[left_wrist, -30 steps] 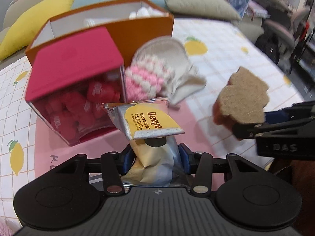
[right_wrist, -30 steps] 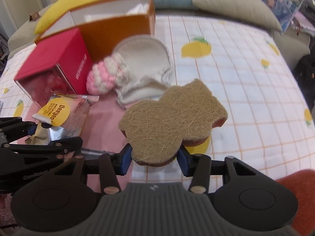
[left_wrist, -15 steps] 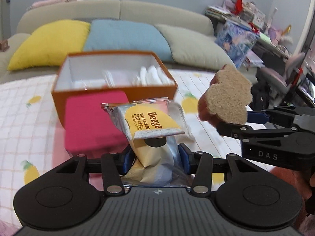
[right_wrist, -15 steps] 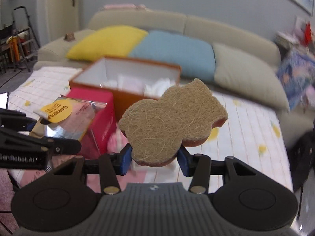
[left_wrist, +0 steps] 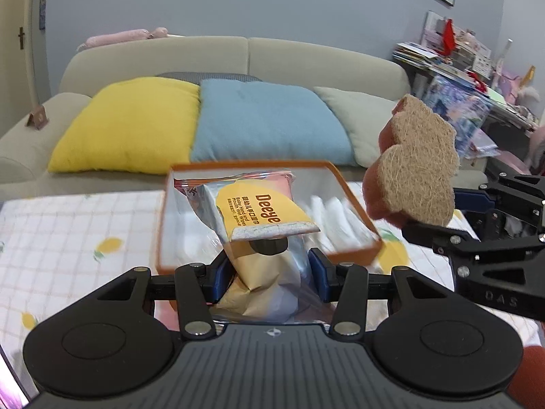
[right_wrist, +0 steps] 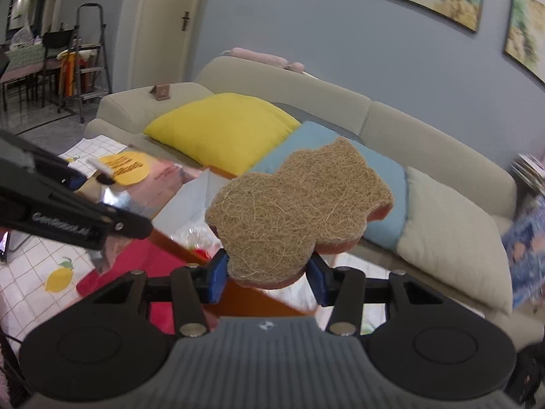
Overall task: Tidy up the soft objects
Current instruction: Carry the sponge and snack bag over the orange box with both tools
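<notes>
Both hands are up in the air here. The left tongs (left_wrist: pixel 269 272) are clamped on a wet-wipes pack (left_wrist: pixel 259 218), its yellow "Deeye" label facing up and its lower end crumpled between the blue pads (left_wrist: pixel 218 277). The pack hangs in front of the open orange box (left_wrist: pixel 357 204), which sits on the table (left_wrist: pixel 68 225) toward its far edge, just before the sofa (left_wrist: pixel 238 54). White soft items (left_wrist: pixel 333 214) lie inside the box along its right side, blurred.

Over on the right, the right tongs (right_wrist: pixel 267 274) are clamped on a sponge (right_wrist: pixel 296 211), a lobed piece with a coarse tan fibre face up and a reddish layer beneath. From the left wrist view the same sponge floats clear above the table, right of the box's near right corner and touching nothing but its tongs.

From the right wrist view a red box (right_wrist: pixel 136 262) shows below, against the orange box's near side on the lemon-print cloth. A yellow cushion (left_wrist: pixel 129 126), a blue cushion (left_wrist: pixel 269 122) and a grey cushion (left_wrist: pixel 364 119) line the sofa behind.
</notes>
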`<state>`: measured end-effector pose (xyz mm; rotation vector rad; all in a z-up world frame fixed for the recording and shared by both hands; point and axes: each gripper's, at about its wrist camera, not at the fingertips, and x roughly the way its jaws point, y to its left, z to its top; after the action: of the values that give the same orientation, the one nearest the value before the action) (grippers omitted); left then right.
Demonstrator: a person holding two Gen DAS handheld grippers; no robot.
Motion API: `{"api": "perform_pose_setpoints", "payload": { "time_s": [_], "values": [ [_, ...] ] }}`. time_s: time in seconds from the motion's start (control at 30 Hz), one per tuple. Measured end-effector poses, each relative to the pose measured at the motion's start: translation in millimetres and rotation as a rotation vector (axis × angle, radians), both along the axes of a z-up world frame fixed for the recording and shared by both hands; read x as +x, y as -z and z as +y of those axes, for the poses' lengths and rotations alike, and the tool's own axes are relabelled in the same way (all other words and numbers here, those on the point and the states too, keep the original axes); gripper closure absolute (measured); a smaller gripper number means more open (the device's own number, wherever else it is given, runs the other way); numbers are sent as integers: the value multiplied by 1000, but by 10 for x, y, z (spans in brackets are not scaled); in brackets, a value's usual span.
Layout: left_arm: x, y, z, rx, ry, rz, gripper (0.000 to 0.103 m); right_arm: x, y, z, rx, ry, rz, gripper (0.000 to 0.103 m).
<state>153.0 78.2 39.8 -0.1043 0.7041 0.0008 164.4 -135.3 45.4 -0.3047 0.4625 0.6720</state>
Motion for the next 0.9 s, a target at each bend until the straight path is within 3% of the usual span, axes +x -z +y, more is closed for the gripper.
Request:
{"api": "perform_pose_setpoints", "payload": {
  "time_s": [0.27, 0.63, 0.9],
  "values": [
    [454, 83, 276, 22, 18, 3, 49, 605, 32, 568, -56, -73, 27, 55],
    [1048, 551, 429, 23, 17, 127, 49, 1379, 497, 983, -62, -67, 245, 55],
    [1193, 795, 436, 22, -42, 176, 49, 1706, 791, 1162, -34, 28, 379, 54]
  ]
}}
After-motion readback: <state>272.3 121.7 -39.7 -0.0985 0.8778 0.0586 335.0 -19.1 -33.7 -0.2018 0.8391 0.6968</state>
